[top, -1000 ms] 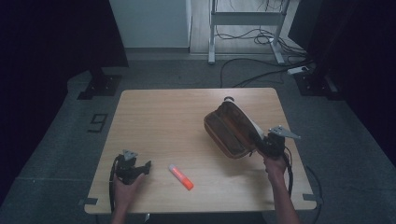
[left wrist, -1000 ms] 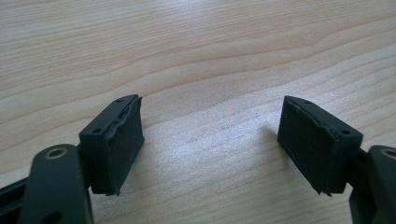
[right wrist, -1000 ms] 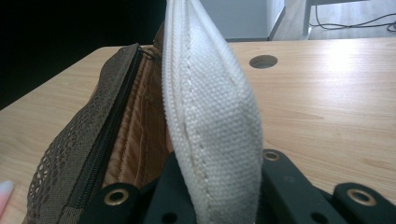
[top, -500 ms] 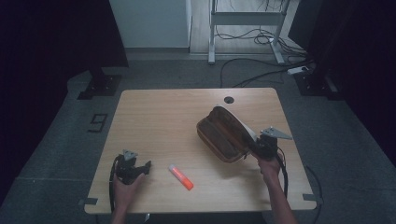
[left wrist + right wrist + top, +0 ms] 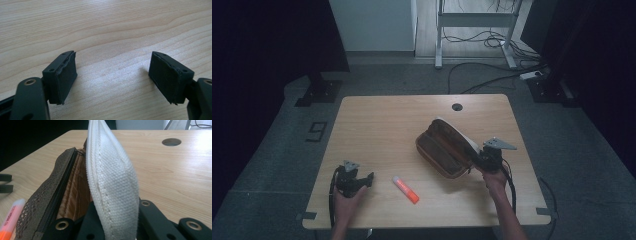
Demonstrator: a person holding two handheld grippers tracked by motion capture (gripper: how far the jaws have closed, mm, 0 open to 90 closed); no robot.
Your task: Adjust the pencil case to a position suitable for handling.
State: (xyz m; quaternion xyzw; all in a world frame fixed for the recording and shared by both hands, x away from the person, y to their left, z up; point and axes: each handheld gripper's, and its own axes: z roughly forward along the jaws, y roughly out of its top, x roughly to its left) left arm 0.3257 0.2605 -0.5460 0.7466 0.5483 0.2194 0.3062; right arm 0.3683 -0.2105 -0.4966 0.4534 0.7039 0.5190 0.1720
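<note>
Dragged toward the middle of the desk over the last second, the brown fabric pencil case with a cream canvas flap [image 5: 447,149] is now lying farther from the right edge than before, its long body angled across the pale wooden desk [image 5: 387,125]. At the near right, the person's right hand [image 5: 495,179] is gripping the right gripper [image 5: 476,161], whose jaws are pinching the case's cream flap at its near end; in the right gripper view that flap [image 5: 112,182] is standing upright between the black jaws, with the open zip and tan lining showing just beside it. Near the front edge, an orange highlighter with a white cap [image 5: 405,189] is lying flat between the two hands, close to the case but apart from it. At the near left corner, the left hand [image 5: 346,200] is keeping the left gripper [image 5: 368,178] low over the desk where it was, its jaws spread wide with only bare wood between the pads [image 5: 62,77]. Toward the far edge, a round cable hole [image 5: 457,106] is sitting in the desk beyond the case.
</note>
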